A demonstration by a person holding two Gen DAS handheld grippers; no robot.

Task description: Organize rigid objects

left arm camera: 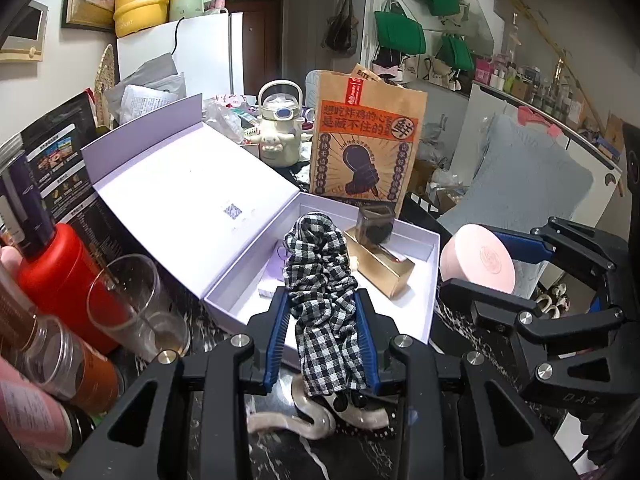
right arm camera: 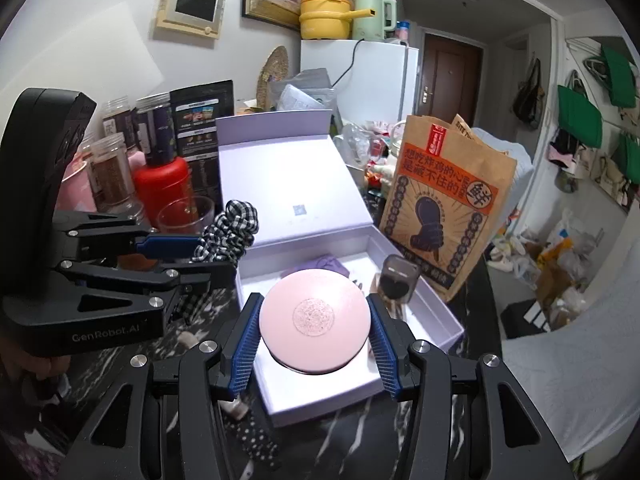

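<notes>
Both fisheye views were evenly lit by soft indoor light, with no hard shadows. The open white box (left arm camera: 192, 184) looked bright and slightly washed out inside its lid. Straight lines bowed strongly toward the edges, where dark round corners closed in. The nearest jars (left arm camera: 36, 340) at the left edge were blurred.

Readable print
"GenRobot.AI" on the left gripper (right arm camera: 224, 256); "DAS" on the right gripper (left arm camera: 476, 276); Chinese slogan on the paper bag (left arm camera: 366, 148).
</notes>
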